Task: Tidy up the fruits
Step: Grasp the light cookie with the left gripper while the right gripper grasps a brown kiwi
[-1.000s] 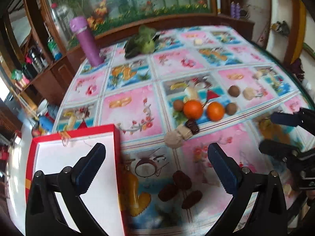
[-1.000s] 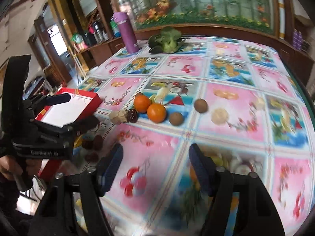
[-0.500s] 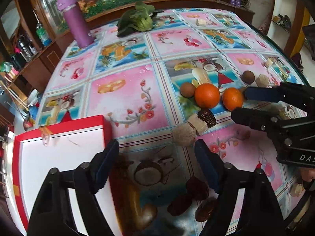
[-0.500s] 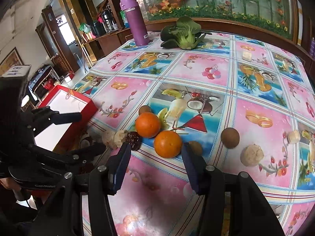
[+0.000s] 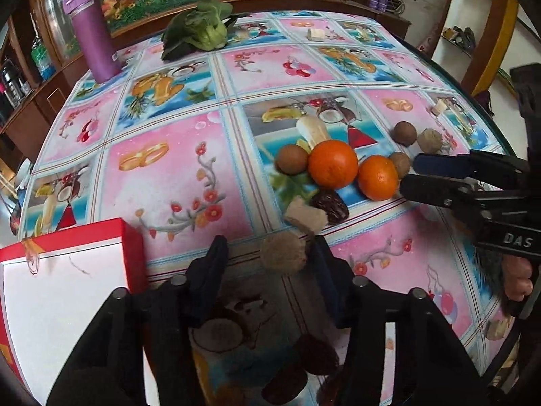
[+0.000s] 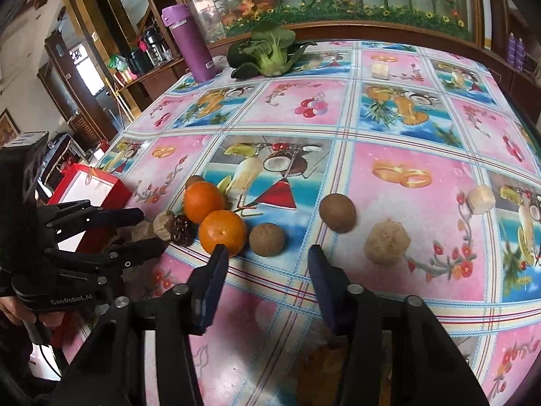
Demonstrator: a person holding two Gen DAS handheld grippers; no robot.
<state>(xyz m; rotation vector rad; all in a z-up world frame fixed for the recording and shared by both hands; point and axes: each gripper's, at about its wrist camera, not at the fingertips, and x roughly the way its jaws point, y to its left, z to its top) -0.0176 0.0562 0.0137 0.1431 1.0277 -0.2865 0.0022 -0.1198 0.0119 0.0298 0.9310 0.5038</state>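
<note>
Left gripper (image 5: 267, 253): we see its jaws spread apart, the blue pads low over the cloth; a tan fuzzy lump (image 5: 282, 256) lies between the tips, nearer the 3 o'clock pad — we cannot tell whether it touches.
Right gripper (image 6: 265, 258): jaws wide apart, holding nothing; in the right wrist view a brown round fruit (image 6: 267, 239) sits just beyond the gap at 12 o'clock.
Oranges: the larger round orange (image 5: 333, 164) and the smaller round orange (image 5: 378, 177) lie side by side, touching, near the middle of the flower-and-fruit printed tablecloth (image 5: 175, 176).
Small fruits: another brown round fruit (image 5: 292, 159) sits against the larger orange at its 9 o'clock; a dark wrinkled date (image 5: 333, 204) and a pale beige chunk (image 5: 306, 216) lie at its 6 o'clock, just beside each other.
Farther pieces: a third brown round fruit (image 6: 337, 212) and a beige rough ball (image 6: 387, 242) lie apart at 2 o'clock in the right wrist view.
Box: a red-edged box with a white inside (image 5: 61, 291) sits at 8 o'clock in the left wrist view, nothing in the part we see.
Far edge: a purple cylindrical bottle (image 5: 92, 32) stands upright at 11 o'clock — a green leafy vegetable (image 5: 203, 32) lies near it.
</note>
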